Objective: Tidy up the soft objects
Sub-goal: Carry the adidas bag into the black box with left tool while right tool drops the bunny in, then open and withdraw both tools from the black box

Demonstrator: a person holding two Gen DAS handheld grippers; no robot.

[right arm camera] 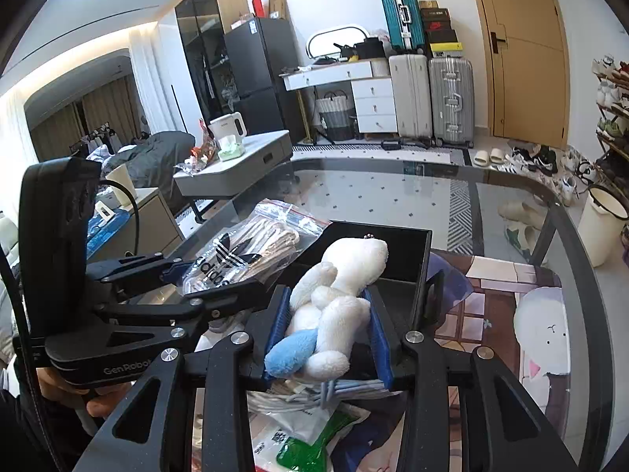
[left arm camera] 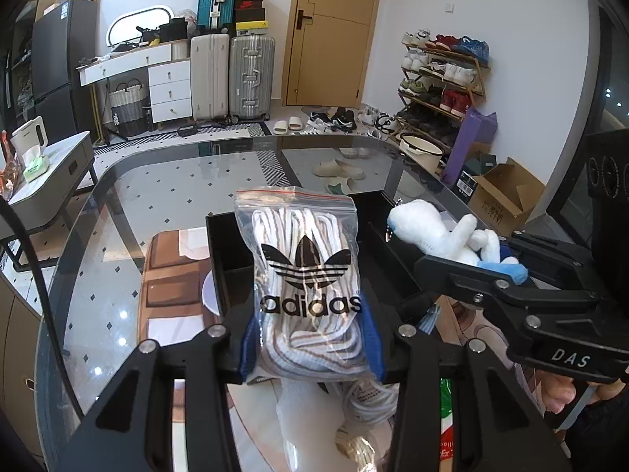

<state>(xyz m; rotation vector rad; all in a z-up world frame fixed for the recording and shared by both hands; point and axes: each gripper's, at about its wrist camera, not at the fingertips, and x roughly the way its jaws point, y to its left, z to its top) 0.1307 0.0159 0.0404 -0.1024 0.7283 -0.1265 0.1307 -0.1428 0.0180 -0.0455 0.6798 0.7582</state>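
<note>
Left gripper (left arm camera: pixel 310 338) pinches a bag of laces (left arm camera: pixel 304 275), right gripper (right arm camera: pixel 328 338) a plush toy (right arm camera: pixel 334 299), above the still-empty black box (right arm camera: pixel 420 259).

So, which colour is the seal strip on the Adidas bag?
Red, along the top of the zip bag; the left wrist view shows it best.

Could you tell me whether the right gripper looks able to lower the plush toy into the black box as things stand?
Probably yes: the right gripper holds the plush toy right over the black box, whose open compartment beneath looks free. The left gripper holds its laces bag aside.
</note>
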